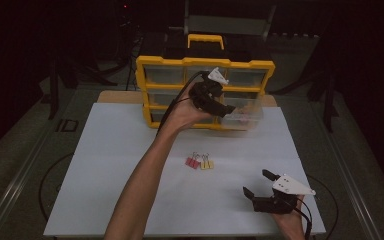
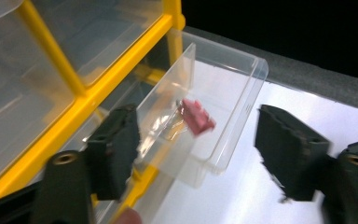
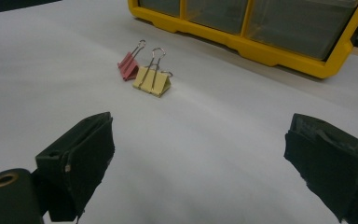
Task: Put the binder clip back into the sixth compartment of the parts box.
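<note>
A yellow-framed organizer (image 1: 205,62) with clear drawers stands at the back of the white table. One clear drawer (image 2: 242,107) is pulled out at its lower right, and a pink binder clip (image 2: 197,117) lies inside it. My left gripper (image 1: 226,110) hovers at this drawer, open. In the left gripper view its jaws (image 2: 200,154) stand wide apart on either side of the drawer's near end, not pressing on it. A pink binder clip (image 1: 192,162) and a yellow binder clip (image 1: 207,163) lie side by side mid-table. My right gripper (image 1: 256,182) rests open at the front right, aimed toward the two clips (image 3: 153,80).
The white sheet (image 1: 105,190) covers the table, with dark floor and cables around it. The organizer's black and yellow handle (image 1: 206,39) rises behind. The frame's bottom rail (image 3: 279,53) runs across the far side in the right gripper view.
</note>
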`<state>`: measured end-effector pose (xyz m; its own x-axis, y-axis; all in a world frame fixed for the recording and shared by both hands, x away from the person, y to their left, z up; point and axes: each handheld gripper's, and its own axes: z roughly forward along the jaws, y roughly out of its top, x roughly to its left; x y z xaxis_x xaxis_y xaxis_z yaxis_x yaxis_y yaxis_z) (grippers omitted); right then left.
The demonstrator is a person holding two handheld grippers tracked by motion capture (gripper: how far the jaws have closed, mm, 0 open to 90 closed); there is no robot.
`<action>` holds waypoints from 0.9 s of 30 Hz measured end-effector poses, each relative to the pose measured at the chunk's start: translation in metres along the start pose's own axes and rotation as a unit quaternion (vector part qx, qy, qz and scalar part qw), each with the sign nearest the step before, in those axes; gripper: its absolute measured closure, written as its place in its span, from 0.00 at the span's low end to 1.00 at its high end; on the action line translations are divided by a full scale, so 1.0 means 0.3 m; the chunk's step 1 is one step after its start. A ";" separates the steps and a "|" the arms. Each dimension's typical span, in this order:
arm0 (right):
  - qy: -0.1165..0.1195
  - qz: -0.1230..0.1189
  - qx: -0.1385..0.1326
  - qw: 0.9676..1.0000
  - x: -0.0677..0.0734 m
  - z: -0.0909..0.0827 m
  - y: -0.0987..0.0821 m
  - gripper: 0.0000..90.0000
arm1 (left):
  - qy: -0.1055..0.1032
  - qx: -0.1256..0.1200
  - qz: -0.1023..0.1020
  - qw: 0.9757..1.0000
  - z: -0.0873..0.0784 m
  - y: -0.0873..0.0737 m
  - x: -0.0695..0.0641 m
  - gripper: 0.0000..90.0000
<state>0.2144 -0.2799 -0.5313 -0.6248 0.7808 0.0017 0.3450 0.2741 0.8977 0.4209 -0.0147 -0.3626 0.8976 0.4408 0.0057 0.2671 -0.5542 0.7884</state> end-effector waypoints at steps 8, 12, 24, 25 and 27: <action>-0.001 0.001 0.001 1.000 -0.002 -0.001 -0.001 0.08 | 0.021 0.018 0.002 1.000 -0.033 -0.101 0.008 0.14; -0.002 0.001 0.002 1.000 -0.001 0.001 -0.001 0.08 | 0.018 0.023 0.001 1.000 -0.042 -0.155 0.006 0.14; 0.000 -0.001 0.003 1.000 0.001 0.004 0.000 0.08 | 0.015 0.044 0.008 0.999 -0.029 -0.275 -0.015 0.18; 0.000 0.000 0.003 1.000 0.001 0.004 0.000 0.08 | 0.014 0.045 0.007 0.999 -0.024 -0.293 -0.020 0.18; 0.000 -0.001 0.003 1.000 0.001 0.006 -0.001 0.08 | 0.010 0.047 0.005 0.999 -0.019 -0.307 -0.021 0.19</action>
<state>0.2153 -0.2787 -0.5322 -0.6263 0.7796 -0.0004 0.3474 0.2796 0.8951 0.3887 0.0374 -0.4317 0.8936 0.4481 0.0268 0.2902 -0.6222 0.7271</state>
